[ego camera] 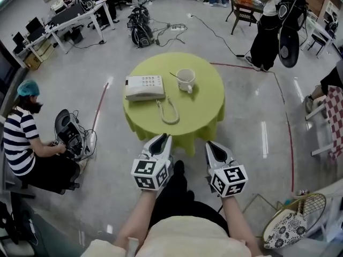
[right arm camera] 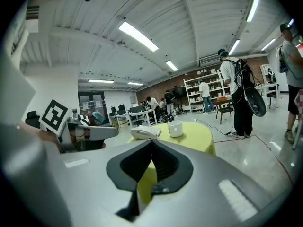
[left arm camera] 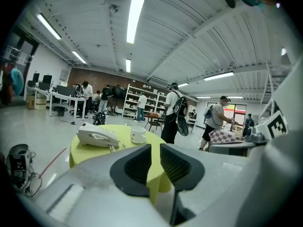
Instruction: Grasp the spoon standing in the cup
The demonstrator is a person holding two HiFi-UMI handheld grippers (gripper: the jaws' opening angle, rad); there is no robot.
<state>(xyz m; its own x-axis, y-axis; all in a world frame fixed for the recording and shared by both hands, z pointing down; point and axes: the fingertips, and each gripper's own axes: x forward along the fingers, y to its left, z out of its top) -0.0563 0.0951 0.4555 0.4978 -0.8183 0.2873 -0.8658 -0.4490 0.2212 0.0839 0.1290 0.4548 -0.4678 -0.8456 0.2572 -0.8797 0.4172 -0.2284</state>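
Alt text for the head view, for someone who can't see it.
A round table with a yellow-green cloth holds a white cup with a spoon in it, beside a white telephone. The left gripper and right gripper hang short of the table, empty.

Wearer and hand-held rig, seen close

Left gripper (ego camera: 163,138) and right gripper (ego camera: 212,145): pale grey shells; black ribbed pads (left arm camera: 176,163); black-and-white marker cube (ego camera: 151,174) on each; cream top (ego camera: 182,239); black trousers (ego camera: 172,197).

Slanted spoon (ego camera: 174,75) in white cup (ego camera: 185,85)
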